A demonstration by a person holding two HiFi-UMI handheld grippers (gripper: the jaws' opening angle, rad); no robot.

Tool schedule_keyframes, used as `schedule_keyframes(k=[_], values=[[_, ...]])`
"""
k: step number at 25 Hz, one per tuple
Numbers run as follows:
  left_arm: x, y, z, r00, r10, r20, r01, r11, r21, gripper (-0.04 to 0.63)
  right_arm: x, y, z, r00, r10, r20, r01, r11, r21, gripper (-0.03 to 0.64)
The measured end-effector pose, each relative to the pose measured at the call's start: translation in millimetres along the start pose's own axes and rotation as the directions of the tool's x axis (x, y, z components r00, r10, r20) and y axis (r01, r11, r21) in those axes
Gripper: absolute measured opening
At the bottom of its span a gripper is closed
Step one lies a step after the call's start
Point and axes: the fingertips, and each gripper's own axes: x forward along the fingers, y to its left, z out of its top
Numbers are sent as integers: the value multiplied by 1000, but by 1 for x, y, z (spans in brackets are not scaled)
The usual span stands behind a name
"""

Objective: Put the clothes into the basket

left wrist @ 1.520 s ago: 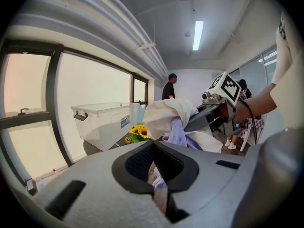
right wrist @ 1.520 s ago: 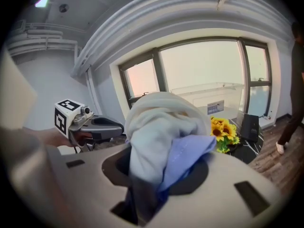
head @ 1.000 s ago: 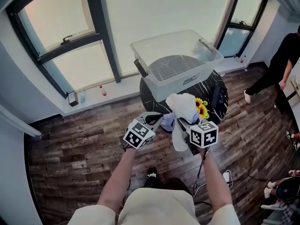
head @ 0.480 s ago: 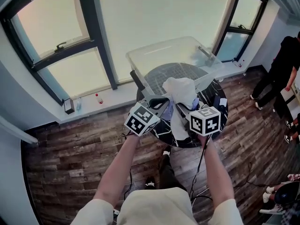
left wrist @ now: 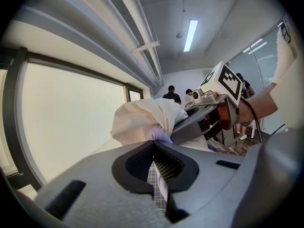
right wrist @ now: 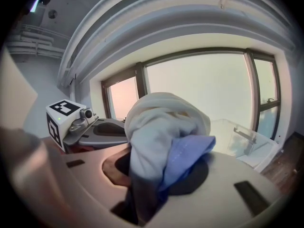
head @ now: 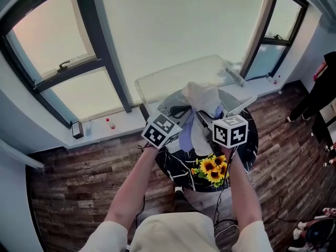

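A bundle of clothes [head: 200, 100], cream cloth over lavender-blue cloth, hangs between my two grippers above the near side of the clear plastic basket [head: 157, 84]. The left gripper [head: 180, 112] is shut on a thin lavender fold [left wrist: 162, 189], with the cream bulk [left wrist: 142, 121] bunched just past its jaws. My right gripper [head: 203, 118] is shut on the thick part of the bundle [right wrist: 159, 132], which spills over its jaws and hides the pads. In the right gripper view the basket [right wrist: 240, 137] lies ahead at the right.
The basket stands on a round black marble table [head: 176, 167] by the big windows. A bunch of sunflowers [head: 212, 168] lies on the table's near side, under my right arm. A person in black [head: 321, 85] stands at the far right on the wooden floor.
Both grippers have carried the bundle up and forward, from the table's near edge to over the basket's near side. The sunflowers now show below the grippers.
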Motion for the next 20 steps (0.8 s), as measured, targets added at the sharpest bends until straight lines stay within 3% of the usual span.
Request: schedule_keyframes(k=[6, 20], values=[[41, 50, 5, 1000, 22, -21, -22, 1000, -4, 14, 43, -44, 24, 999, 29, -14, -28, 999, 16, 146], [103, 150, 18, 996, 85, 15, -85, 996, -35, 14, 123, -112, 81, 999, 54, 7, -54, 999, 7, 146]])
